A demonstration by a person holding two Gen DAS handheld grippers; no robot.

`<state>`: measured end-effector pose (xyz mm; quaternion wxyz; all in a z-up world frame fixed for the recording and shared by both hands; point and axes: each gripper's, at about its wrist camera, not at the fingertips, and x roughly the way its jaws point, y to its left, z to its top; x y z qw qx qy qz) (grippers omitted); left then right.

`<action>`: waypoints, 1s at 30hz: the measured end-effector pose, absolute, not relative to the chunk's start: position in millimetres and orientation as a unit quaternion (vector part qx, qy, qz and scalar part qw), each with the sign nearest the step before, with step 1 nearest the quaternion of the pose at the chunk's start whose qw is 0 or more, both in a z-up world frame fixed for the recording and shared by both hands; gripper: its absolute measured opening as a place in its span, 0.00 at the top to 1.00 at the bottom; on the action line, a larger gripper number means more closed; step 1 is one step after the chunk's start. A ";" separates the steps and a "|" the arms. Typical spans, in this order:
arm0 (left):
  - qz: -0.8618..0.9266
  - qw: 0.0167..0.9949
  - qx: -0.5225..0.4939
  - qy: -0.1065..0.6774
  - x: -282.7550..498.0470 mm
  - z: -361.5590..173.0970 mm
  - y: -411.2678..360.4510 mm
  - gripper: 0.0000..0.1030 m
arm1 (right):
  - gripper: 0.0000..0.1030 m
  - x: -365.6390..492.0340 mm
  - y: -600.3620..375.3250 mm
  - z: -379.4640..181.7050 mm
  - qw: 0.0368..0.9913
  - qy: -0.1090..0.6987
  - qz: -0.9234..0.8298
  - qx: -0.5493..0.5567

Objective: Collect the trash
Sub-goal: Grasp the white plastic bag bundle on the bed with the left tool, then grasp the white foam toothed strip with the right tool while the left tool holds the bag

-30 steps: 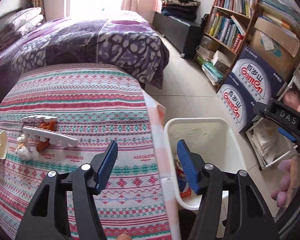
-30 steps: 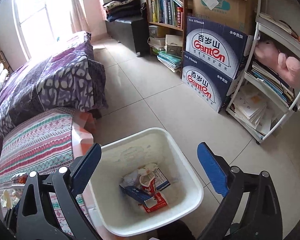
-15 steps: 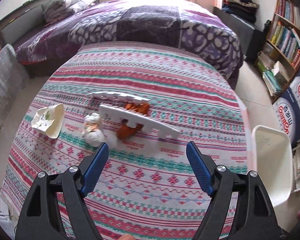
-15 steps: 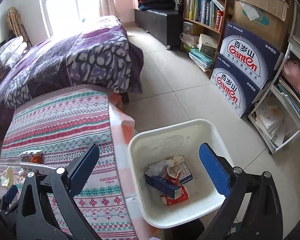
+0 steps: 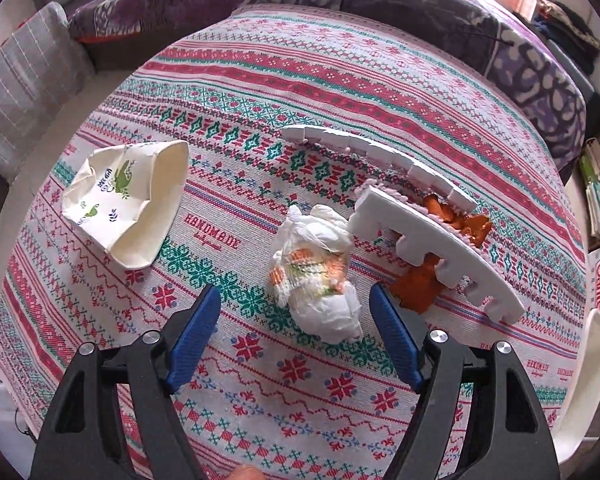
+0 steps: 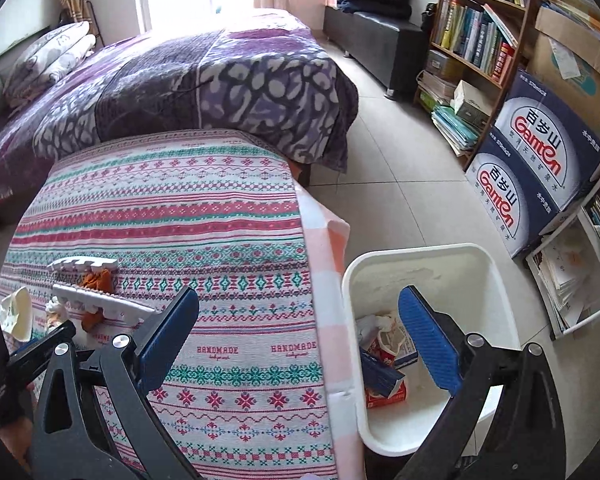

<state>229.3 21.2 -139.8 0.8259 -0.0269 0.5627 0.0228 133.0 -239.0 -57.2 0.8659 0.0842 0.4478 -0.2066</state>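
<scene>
Both tongs tilt steeply down, empty: left tongs (image 5: 296,316), jaws just narrowed, straddle crumpled tissue (image 5: 318,268); right tongs (image 6: 300,340) gape

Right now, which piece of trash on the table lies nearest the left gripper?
The crumpled white tissue wad, just ahead of the left gripper; the flattened paper cup and foam strips lie off to either side.
</scene>
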 end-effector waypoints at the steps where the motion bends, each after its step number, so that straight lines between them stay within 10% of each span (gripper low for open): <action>1: 0.014 0.825 -0.038 0.564 231.1 -142.1 24.2 0.36 | 0.07 136.8 -233.9 -60.0 0.866 0.452 -0.198 0.076; 5: -0.020 0.831 -0.043 0.554 232.9 -141.7 27.6 0.67 | 0.07 151.9 -213.3 -72.9 0.866 0.473 -0.148 0.060; 24: -0.033 0.857 -0.055 0.511 215.6 -80.0 67.6 0.69 | 0.08 208.6 -105.5 -145.1 0.863 0.491 0.012 -0.123; 30: -0.020 0.853 -0.070 0.516 216.8 -84.1 84.9 0.69 | 0.43 215.4 -95.9 -149.5 0.859 0.500 0.041 -0.105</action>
